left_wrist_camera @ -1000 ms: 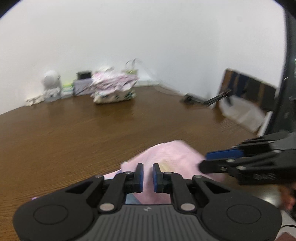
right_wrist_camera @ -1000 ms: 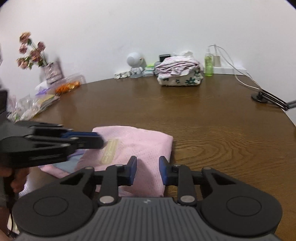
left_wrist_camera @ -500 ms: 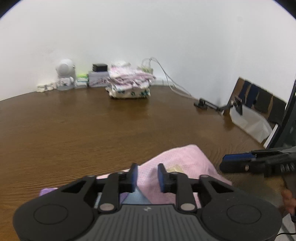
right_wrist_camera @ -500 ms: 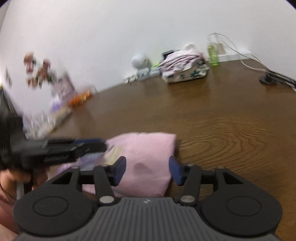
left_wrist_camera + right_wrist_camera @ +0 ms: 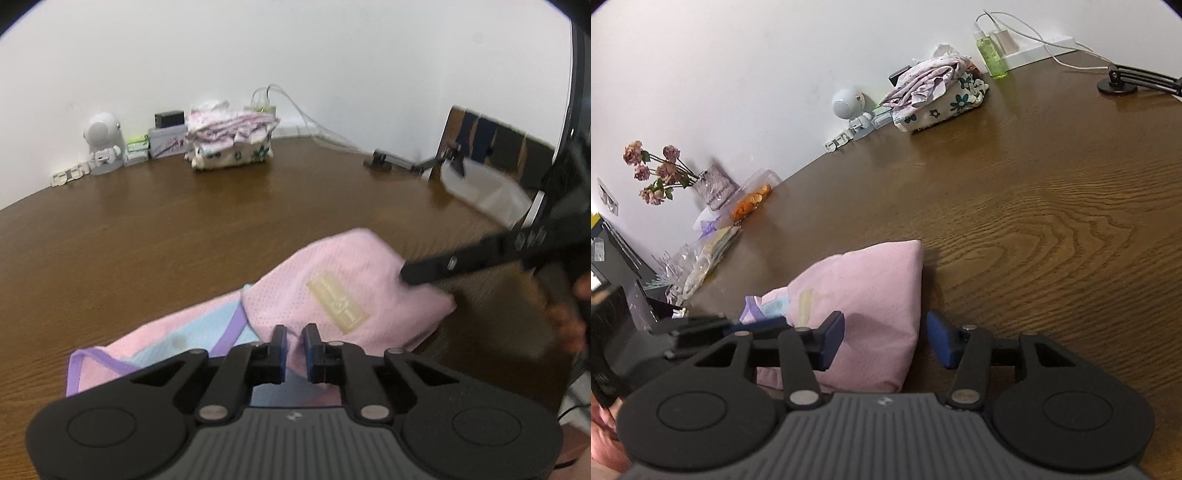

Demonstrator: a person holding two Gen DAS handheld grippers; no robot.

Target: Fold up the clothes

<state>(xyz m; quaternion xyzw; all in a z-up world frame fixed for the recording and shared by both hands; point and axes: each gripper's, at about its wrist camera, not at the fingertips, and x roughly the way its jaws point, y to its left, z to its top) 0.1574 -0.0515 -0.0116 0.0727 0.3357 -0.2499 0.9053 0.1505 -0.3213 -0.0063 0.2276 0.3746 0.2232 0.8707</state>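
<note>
Your pink mesh garment with the lilac trim and pale blue inner panel [image 5: 343,284] lies on the brown wood-grain table [image 5: 155,236] just ahead of both tools, its pink body doubled over so the beige label faces up and the blue, lilac-edged part shows at the left. Your left gripper [image 5: 294,347] has its fingers nearly together with a narrow gap, right over the near hem; whether cloth is pinched there cannot be told. Your right gripper [image 5: 885,338] stands wide apart, straddling the near right corner of the folded pink part [image 5: 864,295]. If you mean to take that corner, come low enough that both layers sit between the pads, then close squarely so neither layer slips. Keep the two tools level with each other, and carry the edge in line with the crease. A stack of folded patterned clothes [image 5: 934,92] sits at the far wall.
</note>
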